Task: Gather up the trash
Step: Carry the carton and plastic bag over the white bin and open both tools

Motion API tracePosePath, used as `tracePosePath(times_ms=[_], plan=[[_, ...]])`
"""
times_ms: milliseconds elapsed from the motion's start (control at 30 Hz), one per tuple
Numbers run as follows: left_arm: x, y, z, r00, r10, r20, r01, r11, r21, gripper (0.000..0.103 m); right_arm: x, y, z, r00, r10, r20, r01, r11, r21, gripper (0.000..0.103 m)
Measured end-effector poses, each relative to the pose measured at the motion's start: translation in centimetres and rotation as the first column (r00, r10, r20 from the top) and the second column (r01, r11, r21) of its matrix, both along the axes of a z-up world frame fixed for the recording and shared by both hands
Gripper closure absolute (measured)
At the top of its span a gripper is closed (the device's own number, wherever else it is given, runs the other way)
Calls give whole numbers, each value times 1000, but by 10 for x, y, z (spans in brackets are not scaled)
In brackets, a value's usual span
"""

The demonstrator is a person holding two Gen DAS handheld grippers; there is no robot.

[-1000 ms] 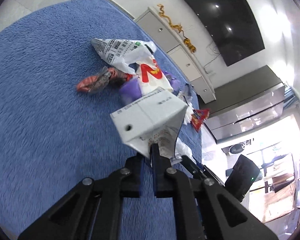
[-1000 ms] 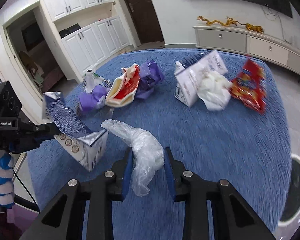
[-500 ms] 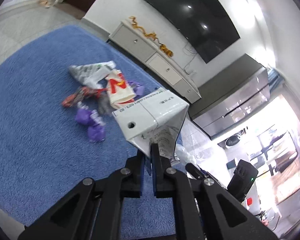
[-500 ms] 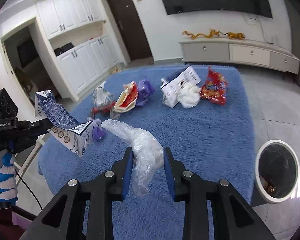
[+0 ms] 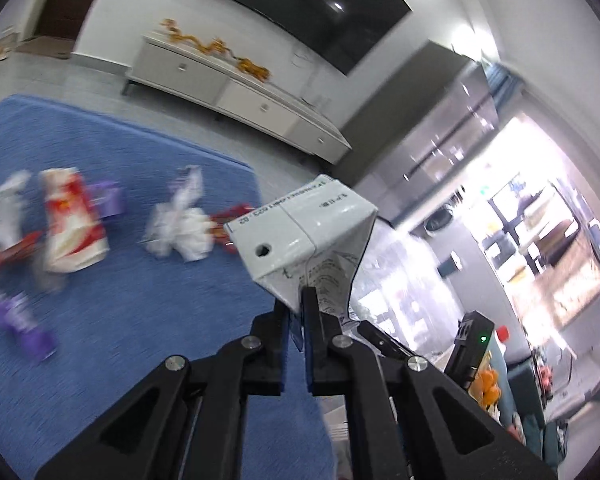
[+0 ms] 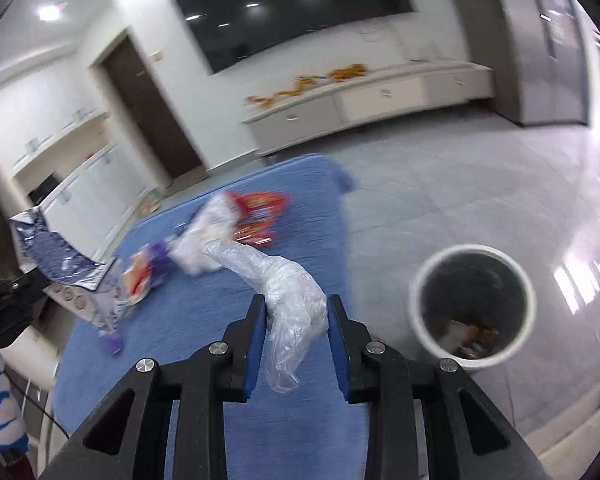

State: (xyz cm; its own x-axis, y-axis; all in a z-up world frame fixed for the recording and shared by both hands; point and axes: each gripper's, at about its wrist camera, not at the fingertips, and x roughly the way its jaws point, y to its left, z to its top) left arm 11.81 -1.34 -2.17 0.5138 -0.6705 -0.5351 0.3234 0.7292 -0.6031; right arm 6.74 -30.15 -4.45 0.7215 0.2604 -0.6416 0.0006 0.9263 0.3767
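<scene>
My left gripper [image 5: 298, 304] is shut on a white milk carton [image 5: 300, 236] and holds it high above the blue rug [image 5: 132, 300]. The carton also shows at the left of the right wrist view [image 6: 66, 270]. My right gripper [image 6: 296, 312] is shut on a crumpled clear plastic bag [image 6: 288, 292], held above the rug's right edge. A round white trash bin [image 6: 474, 306] with some trash inside stands on the grey floor to the right of it. More trash lies on the rug: a red and white wrapper [image 5: 70, 226], crumpled white paper [image 5: 184, 226], purple wrappers [image 5: 18, 314].
A low white TV cabinet [image 6: 364, 98] runs along the far wall under a black screen [image 6: 292, 8]. A dark door [image 6: 148, 100] and white cupboards [image 6: 80, 184] are at the left. Grey tiled floor [image 6: 460, 192] surrounds the rug.
Both grippers have risen and swung right with their loads. The trash bin now sits closer and larger in the right wrist view. The trash pile has slid left in both views.
</scene>
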Motion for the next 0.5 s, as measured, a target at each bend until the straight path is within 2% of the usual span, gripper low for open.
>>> tracePosePath(times_ms=[167,267,500], plan=[[50,-84,-10,994,-106,-29,107,994,33,98,19,-54,-11,989,-118,-90,113,992,-60,75],[79,-137,-24,987,-156,-49,159,984,78,98,33,-80,-21,977,-156,-148,142,985,-102,75],[126,-243,-66,968,-226,-113,244,950,197,98,70,-143,-55,928,-238,-287,196,966,-166,75]])
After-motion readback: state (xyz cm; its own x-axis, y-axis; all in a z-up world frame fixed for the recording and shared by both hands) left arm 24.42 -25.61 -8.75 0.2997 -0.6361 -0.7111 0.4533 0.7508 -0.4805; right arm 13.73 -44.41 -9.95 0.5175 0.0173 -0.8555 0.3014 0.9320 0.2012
